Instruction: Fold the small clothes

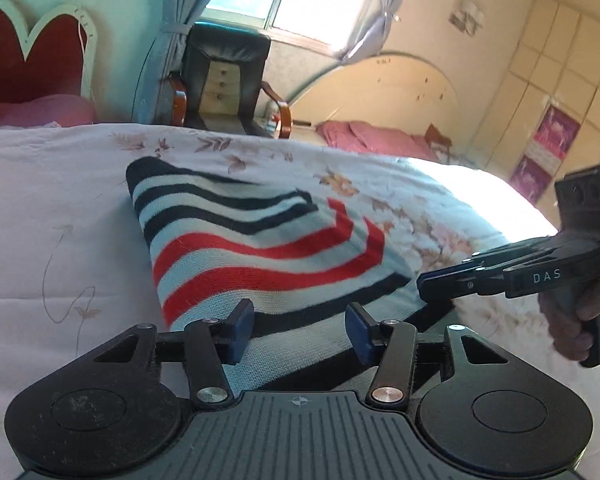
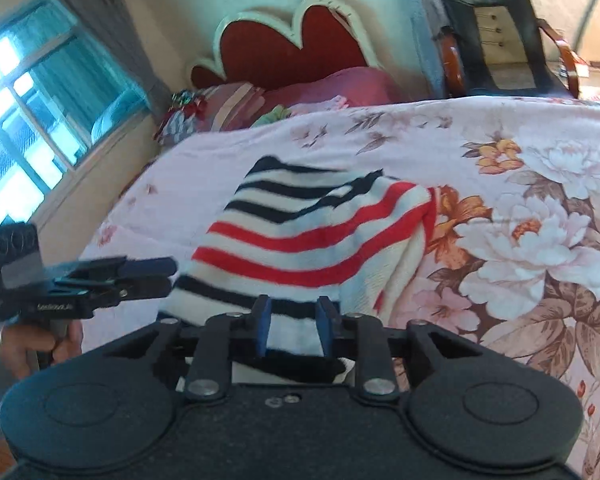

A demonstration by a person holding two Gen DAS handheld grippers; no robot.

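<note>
While the left claw is hovering wide over the near hem, the right claw, half-parted, is straddling the striped sweater on the bed, seemingly for folding.

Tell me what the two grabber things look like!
Both are black. The left gripper and right gripper have blue pads on their fingers, silver screws and two round discs. White letters "DAS" mark the right one's side. A bare hand holds its handle.
</note>
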